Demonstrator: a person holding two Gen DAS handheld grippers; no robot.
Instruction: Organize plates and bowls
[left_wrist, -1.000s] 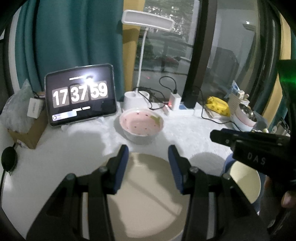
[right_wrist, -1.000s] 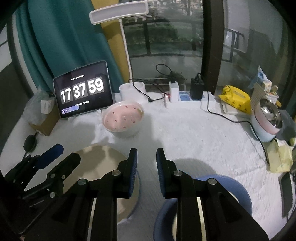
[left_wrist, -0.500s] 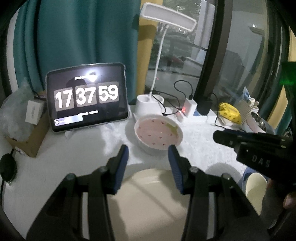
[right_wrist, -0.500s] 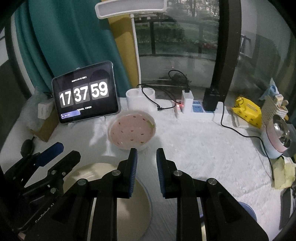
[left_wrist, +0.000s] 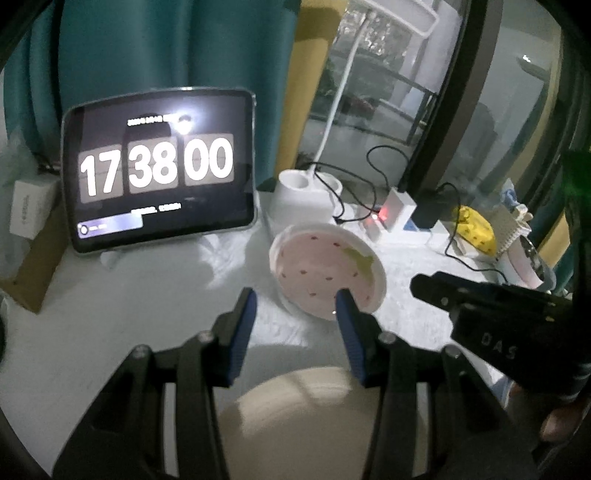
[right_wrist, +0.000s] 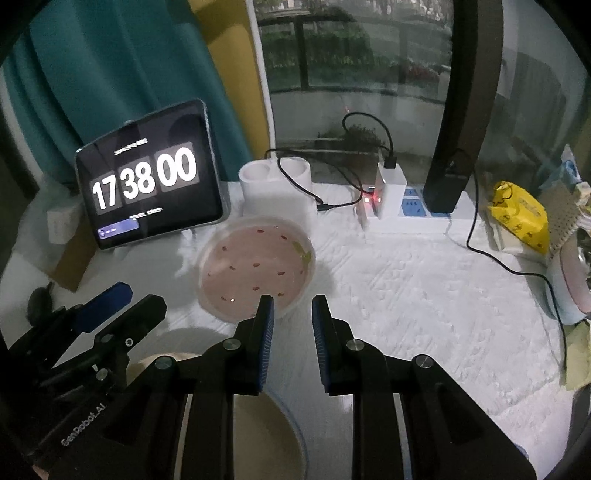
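While the left gripper (left_wrist: 293, 308) hangs with jaws parted and nothing between them, the left view shows a pink bowl (left_wrist: 327, 273) just past its right finger and a beige plate (left_wrist: 295, 417) below. From the right, the right gripper (right_wrist: 291, 314) stands narrowly parted and empty, bowl (right_wrist: 256, 267) just ahead, plate (right_wrist: 264, 432) underneath, tablet (right_wrist: 147, 181) behind.

Cream plate (left_wrist: 295, 417) is cut off below, partly behind fingers (left_wrist: 242, 332)
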